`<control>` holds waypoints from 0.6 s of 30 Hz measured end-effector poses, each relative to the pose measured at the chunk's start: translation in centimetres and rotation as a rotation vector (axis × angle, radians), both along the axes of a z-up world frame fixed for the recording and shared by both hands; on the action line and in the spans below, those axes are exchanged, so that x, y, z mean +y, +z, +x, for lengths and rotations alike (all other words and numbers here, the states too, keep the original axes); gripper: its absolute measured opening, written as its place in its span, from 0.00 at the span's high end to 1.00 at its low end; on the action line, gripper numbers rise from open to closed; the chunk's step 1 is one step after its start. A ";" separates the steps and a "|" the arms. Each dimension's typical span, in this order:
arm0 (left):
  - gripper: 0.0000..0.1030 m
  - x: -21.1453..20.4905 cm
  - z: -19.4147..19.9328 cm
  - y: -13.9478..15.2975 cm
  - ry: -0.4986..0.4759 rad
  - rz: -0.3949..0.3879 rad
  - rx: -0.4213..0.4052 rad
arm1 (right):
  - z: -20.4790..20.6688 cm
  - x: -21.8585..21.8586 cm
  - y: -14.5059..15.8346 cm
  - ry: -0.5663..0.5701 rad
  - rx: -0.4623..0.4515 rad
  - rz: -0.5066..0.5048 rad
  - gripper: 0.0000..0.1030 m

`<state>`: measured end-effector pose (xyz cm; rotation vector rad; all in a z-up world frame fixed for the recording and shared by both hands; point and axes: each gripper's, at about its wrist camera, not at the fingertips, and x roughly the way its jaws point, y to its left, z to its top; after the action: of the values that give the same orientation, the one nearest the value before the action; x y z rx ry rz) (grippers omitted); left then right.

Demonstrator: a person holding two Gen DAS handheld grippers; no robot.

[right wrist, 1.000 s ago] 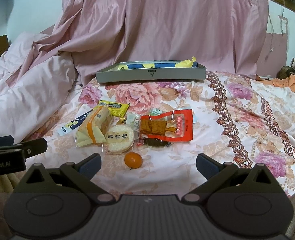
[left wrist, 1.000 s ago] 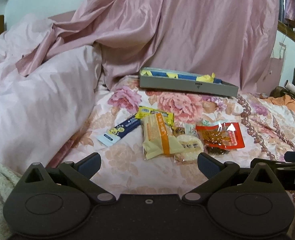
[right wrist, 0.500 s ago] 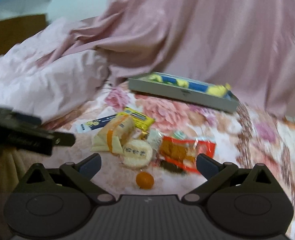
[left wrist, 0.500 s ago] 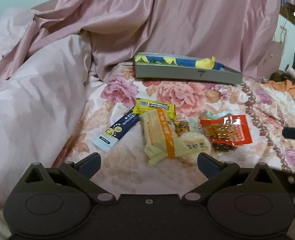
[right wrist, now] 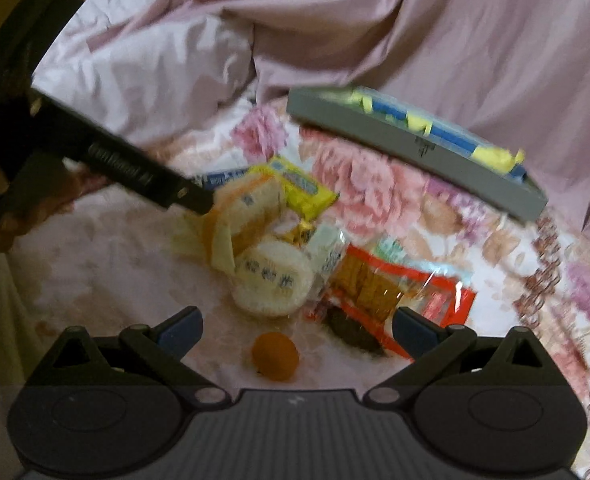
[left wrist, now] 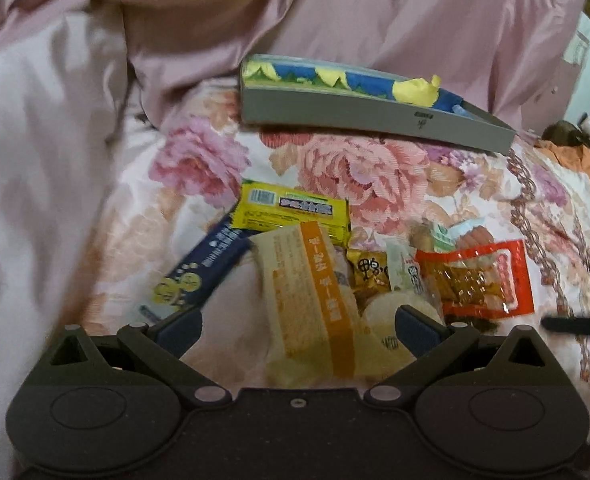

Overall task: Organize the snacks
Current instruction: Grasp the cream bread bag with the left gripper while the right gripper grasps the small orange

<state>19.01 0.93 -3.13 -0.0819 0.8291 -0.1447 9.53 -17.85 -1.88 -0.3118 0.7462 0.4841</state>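
Floral bedspread [left wrist: 375, 160] with a grey tray [left wrist: 367, 114], heaped snack packets [left wrist: 315, 280], a small orange [right wrist: 275, 356].

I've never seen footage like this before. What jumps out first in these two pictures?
A jumble of snack packets lies on a flowery bedspread, with a red packet at its right edge and a small orange fruit on its near side. Behind the heap sits a long grey tray holding blue and yellow items, against draped pink cloth. Both open hand-held grippers, left and right, frame the pile.
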 end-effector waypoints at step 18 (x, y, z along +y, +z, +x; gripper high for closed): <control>0.10 1.6 4.1 -3.5 0.087 -0.211 0.154 | 2.2 0.2 -3.8 -0.018 0.186 0.018 0.23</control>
<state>23.09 2.56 -6.64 -0.3304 0.9599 -0.1445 11.74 -17.63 -5.66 -0.2450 0.9240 0.5074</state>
